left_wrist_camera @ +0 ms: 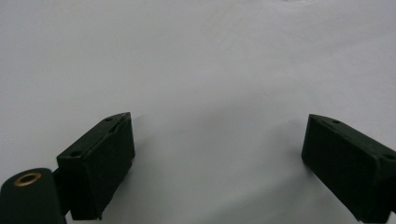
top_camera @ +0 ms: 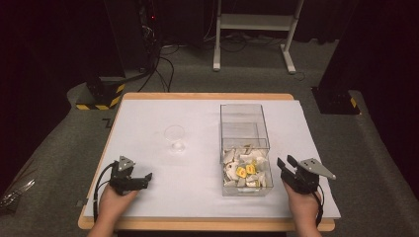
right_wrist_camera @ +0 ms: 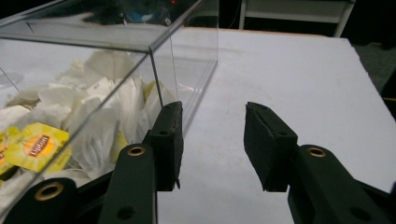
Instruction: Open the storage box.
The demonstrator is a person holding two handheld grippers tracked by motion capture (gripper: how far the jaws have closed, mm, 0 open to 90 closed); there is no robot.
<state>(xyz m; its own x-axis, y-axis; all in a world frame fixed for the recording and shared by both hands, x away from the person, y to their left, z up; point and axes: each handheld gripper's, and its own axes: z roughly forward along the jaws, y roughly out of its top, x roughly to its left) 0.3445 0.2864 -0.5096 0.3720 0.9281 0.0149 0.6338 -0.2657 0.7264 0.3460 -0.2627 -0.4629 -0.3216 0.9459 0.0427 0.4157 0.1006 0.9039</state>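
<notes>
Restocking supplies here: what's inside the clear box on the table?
The clear box holds a heap of white tea bags, some with yellow tags. Whatever lies beneath the heap is covered.

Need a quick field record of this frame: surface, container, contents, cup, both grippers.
surface: white sheet over a wooden-edged table
container: clear plastic rectangular box, open top, right of centre
contents: white tea bags with yellow tags, heaped at the box's near end; far end bare
cup: small clear plastic cup, upright, left of the box, looks empty
left gripper: jaws wide apart, nothing between them, low over the sheet
right gripper: jaws apart, nothing between them, just outside the box's right wall
</notes>
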